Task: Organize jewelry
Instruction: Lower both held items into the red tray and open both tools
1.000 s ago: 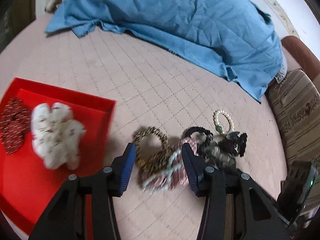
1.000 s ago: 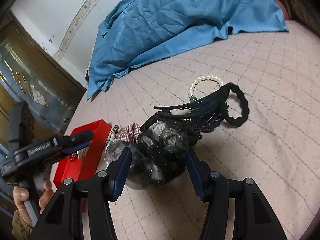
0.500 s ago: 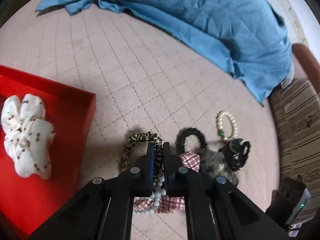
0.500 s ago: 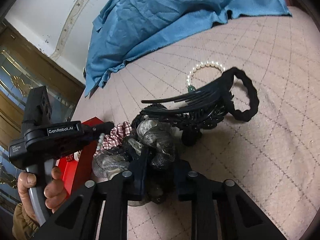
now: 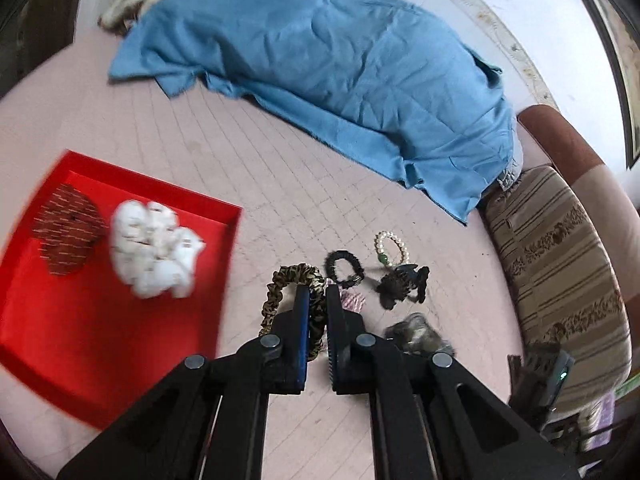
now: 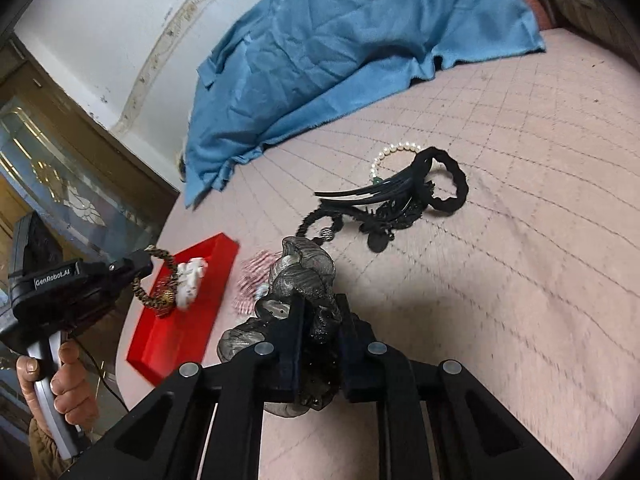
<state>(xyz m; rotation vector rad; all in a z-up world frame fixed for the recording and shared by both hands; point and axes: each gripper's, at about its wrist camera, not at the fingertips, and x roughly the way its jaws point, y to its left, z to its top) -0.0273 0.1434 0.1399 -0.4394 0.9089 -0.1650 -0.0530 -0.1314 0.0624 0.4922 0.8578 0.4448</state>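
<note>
My left gripper [image 5: 317, 300] is shut on a leopard-print scrunchie [image 5: 286, 286] and holds it lifted above the bed; the scrunchie also hangs from it in the right wrist view [image 6: 158, 280]. My right gripper [image 6: 320, 312] is shut on a grey sheer scrunchie [image 6: 306, 272], lifted off the bed. On the pink quilt lie a pearl bracelet [image 5: 394, 246], a black beaded hair tie [image 5: 343, 267], a black lace hair clip [image 5: 402, 282] and a red-checked scrunchie [image 6: 258, 276]. A red tray [image 5: 80, 344] at the left holds a white scrunchie [image 5: 154, 248] and a dark red one [image 5: 68, 228].
A blue cloth [image 5: 320, 64] covers the far part of the bed. A striped brown cushion [image 5: 560, 280] lies along the right side. A wooden glass-panelled door [image 6: 60, 160] stands beyond the bed's left side. The right gripper's body [image 5: 540, 380] shows at the lower right.
Both grippers have closed on their scrunchies and lifted them. The leopard scrunchie has risen off the pile and moved toward the red tray; the grey one has come clear of the black clip.
</note>
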